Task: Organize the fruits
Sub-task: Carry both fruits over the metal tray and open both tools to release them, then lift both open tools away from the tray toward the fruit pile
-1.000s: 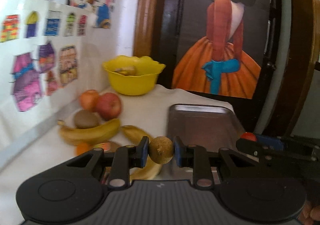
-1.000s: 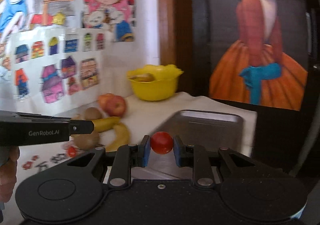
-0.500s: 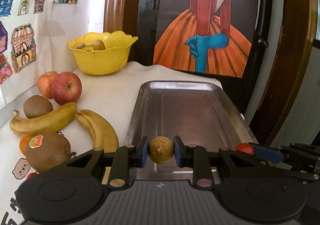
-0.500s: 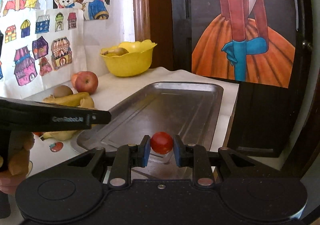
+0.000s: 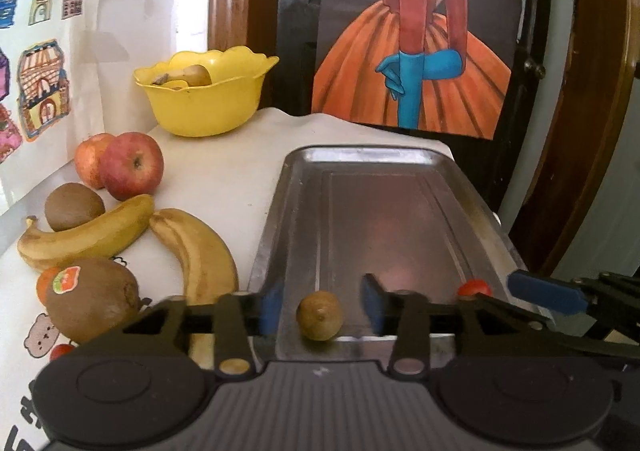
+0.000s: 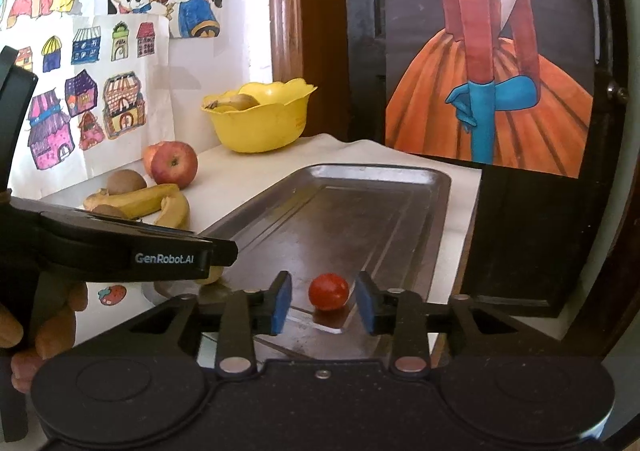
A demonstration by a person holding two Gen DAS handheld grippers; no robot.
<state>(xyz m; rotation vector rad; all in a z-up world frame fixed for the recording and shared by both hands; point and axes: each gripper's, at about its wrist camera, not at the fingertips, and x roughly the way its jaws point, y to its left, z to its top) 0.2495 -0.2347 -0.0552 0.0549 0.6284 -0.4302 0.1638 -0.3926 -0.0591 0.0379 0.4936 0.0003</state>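
Observation:
My left gripper (image 5: 320, 307) is open, and a small brown kiwi (image 5: 319, 315) sits between its fingers on the near end of the metal tray (image 5: 380, 211). My right gripper (image 6: 323, 301) is open around a red cherry tomato (image 6: 328, 291), which rests on the tray's (image 6: 340, 219) near right part. The tomato (image 5: 474, 287) and the right gripper's blue pad also show in the left wrist view. Left of the tray lie two bananas (image 5: 196, 251), two red apples (image 5: 132, 165), a kiwi (image 5: 74, 207) and a stickered kiwi (image 5: 92, 301).
A yellow bowl (image 5: 208, 99) holding fruit stands at the back left by the wall. Children's drawings cover the wall on the left. A painted panel and a wooden door frame stand behind the table. The table's right edge runs just beyond the tray.
Both grippers moved down to the tray's near end and opened. The kiwi and the tomato were let go and now rest on the tray.

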